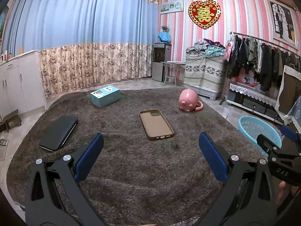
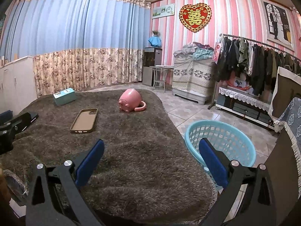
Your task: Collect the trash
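On a shaggy brown carpet [image 1: 131, 169] lie a brown phone case [image 1: 156, 124], a black flat case [image 1: 59, 132], a teal box [image 1: 105, 95] and a tipped pink pig mug [image 1: 188, 100]. My left gripper [image 1: 151, 146] is open and empty, just short of the phone case. My right gripper [image 2: 151, 150] is open and empty over the carpet's right edge, next to a light blue basket [image 2: 222, 131]. The right view also shows the phone case [image 2: 84, 121], mug [image 2: 130, 100], box [image 2: 64, 96] and the left gripper's body [image 2: 11, 128].
The basket [image 1: 257, 130] stands on the tiled floor right of the carpet. White cabinets [image 1: 17, 86] stand at the left, curtains behind, a water dispenser [image 1: 160, 62], a covered cabinet [image 1: 204, 75] and a clothes rack [image 1: 263, 62] at the right.
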Available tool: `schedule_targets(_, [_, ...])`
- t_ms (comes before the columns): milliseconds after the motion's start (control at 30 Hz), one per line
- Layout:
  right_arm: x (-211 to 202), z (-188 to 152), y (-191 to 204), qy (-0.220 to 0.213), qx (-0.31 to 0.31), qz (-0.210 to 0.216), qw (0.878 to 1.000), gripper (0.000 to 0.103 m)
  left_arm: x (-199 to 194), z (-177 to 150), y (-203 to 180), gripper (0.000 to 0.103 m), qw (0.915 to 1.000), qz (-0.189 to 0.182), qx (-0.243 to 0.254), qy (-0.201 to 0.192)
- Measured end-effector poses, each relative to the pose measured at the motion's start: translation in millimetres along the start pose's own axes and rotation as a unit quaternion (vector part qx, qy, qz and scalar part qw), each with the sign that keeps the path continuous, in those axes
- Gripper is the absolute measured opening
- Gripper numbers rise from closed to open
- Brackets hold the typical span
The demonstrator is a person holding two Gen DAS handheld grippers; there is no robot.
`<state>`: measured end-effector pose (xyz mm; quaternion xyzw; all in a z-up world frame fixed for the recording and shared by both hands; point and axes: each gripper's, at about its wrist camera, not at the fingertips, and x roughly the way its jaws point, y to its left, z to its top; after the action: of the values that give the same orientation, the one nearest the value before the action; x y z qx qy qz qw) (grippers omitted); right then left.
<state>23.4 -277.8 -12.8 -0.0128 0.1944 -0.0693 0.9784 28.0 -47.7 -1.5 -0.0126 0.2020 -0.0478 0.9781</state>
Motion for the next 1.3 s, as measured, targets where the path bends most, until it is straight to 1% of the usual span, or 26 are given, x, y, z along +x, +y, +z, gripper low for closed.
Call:
schedule_targets(233, [-1,1,1,-0.005,-0.003,-0.005,1.000,0.098,-4,2,1,0.098,1.0000,0.003,-0.003,-0.007])
schedule_targets(600, [-9,4,1,-0.017,0.006,-0.004,1.000,0.098,-13,5,2,0.098,0.9997,-0.008,-0.009,-0.020])
schedule_targets(1000, [-11,3,-6,-0.022,0.013,-0.002,1.000,0.098,-20,4,-5,0.098,0.9990,-0.006,0.013,-0.043])
schedule_targets(1300, [-11,3,-7,-0.022,0.013,-0.004,1.000,0.098,-19,5,-5,0.098,0.9989,0.000,0.017,-0.044])
